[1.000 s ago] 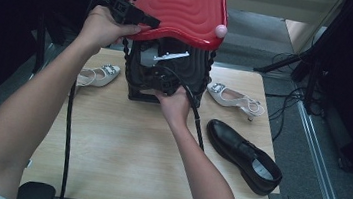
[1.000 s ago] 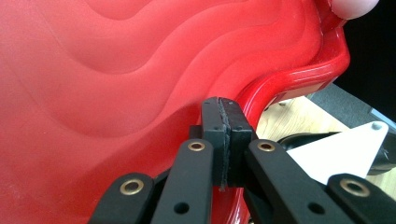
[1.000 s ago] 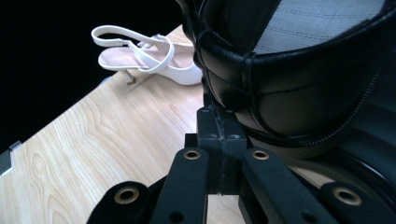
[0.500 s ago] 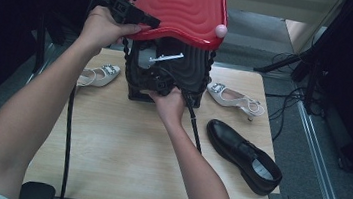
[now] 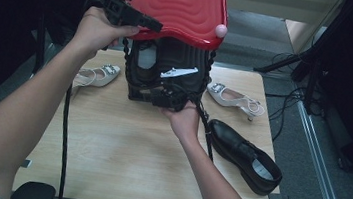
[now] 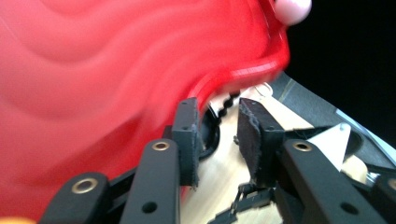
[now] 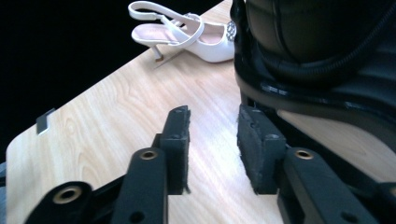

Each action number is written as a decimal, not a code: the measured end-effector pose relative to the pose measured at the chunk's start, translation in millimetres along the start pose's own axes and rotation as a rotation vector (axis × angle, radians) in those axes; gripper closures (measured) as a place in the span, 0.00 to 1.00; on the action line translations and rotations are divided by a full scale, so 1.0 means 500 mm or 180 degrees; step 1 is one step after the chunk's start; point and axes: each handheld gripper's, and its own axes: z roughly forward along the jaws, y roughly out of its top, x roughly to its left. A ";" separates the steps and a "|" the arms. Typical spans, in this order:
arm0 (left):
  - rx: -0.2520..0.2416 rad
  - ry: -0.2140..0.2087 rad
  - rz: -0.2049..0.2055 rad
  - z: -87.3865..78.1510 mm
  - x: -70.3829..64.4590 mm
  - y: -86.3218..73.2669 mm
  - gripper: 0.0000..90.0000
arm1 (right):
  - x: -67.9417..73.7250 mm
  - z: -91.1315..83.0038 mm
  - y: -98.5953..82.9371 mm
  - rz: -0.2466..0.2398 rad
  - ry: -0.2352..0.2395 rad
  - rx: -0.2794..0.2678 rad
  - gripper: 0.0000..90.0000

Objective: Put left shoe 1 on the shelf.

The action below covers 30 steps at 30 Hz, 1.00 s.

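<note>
Red lid [image 6: 116, 70], seemingly ungripped here.

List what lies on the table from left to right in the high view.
White slingback shoe → black box under the red lid → second white slingback shoe → black dress shoe.

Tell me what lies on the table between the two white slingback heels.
The black shoe box, its red lid raised, stands between the left white heel and right white heel in the high view.
</note>
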 end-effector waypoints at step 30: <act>0.0032 -0.0176 0.0147 0.037 -0.060 -0.211 0.49 | 0.008 -0.134 -0.128 0.0031 0.0089 0.0113 0.60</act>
